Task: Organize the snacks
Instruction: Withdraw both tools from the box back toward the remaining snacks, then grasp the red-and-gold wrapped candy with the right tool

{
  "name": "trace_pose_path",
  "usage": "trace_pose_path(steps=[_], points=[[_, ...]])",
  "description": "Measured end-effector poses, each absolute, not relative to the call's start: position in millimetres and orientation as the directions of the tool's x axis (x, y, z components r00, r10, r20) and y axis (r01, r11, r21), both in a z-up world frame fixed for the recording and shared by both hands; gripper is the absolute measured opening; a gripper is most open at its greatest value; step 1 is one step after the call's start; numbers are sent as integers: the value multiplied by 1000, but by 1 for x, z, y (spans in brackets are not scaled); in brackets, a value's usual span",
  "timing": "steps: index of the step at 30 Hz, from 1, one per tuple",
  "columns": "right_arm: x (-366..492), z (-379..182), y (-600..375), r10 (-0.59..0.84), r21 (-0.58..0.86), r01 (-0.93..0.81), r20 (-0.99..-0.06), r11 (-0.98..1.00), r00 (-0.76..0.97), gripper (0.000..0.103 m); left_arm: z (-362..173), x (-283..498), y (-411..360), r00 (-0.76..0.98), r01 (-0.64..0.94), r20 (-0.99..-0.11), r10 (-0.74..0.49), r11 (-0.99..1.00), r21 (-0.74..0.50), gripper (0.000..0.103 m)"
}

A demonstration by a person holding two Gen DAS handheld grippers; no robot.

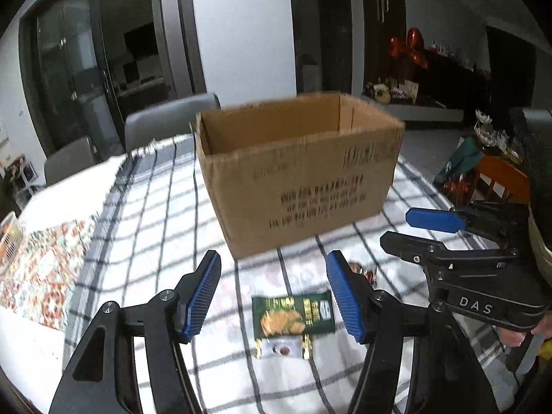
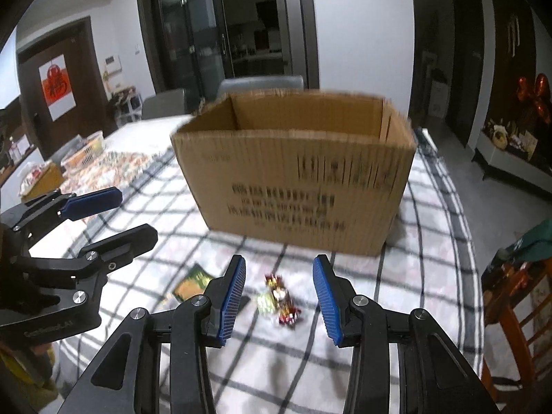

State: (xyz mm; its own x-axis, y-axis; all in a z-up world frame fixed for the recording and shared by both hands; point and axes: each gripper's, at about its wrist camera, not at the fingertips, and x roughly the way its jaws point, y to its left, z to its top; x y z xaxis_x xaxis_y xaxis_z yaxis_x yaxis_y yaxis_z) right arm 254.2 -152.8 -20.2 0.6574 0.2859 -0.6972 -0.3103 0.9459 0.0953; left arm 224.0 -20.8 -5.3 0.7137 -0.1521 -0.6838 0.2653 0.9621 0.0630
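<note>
Snacks are lying loose on the checked-cloth counter (image 1: pixel 165 207) in front of the open brown cardboard box (image 1: pixel 296 172). The left tool (image 1: pixel 274 296) is hovering with its blue-padded jaws parted and empty above the green flat snack packet (image 1: pixel 293 317). The right tool (image 2: pixel 279 298) is hanging likewise, gapped and empty, over the small red-and-gold wrapped candies (image 2: pixel 281 298).

Checked black-and-white tablecloth (image 2: pixel 396 276) spread over a table, with a floral cloth (image 1: pixel 41 269) alongside at the left. Pale slatted basket (image 2: pixel 86 151) resting on the floral cloth. Grey chairs (image 1: pixel 165 120) behind the table. Dark glass doors (image 2: pixel 193 34) farther back. Red paper decoration (image 2: pixel 57 84) on a door. Orange balloons (image 1: pixel 410 46) above a cluttered sideboard.
</note>
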Motion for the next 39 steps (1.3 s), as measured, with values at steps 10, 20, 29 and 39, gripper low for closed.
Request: trace_pose_path(steps=[10,20,29,39], points=[[272,-59,-147,286,105,-328,-768,939,573,41,-43,232,-23,653,265,-744,-140,963,52,63],[287,-81,-138,290,112,-338,-793,934,536,34,-58,243,-31,627,283,-768,-128,956,72,62],[296,-95,-135,282,121,-323,-808,939,518,29,-65,246,-30,620,280,-774,-127,958,67,62],[302,-99,-134,319,177,-310,-805,934,501,26,-68,248,-30,610,277,-781,-134,960,52,62]])
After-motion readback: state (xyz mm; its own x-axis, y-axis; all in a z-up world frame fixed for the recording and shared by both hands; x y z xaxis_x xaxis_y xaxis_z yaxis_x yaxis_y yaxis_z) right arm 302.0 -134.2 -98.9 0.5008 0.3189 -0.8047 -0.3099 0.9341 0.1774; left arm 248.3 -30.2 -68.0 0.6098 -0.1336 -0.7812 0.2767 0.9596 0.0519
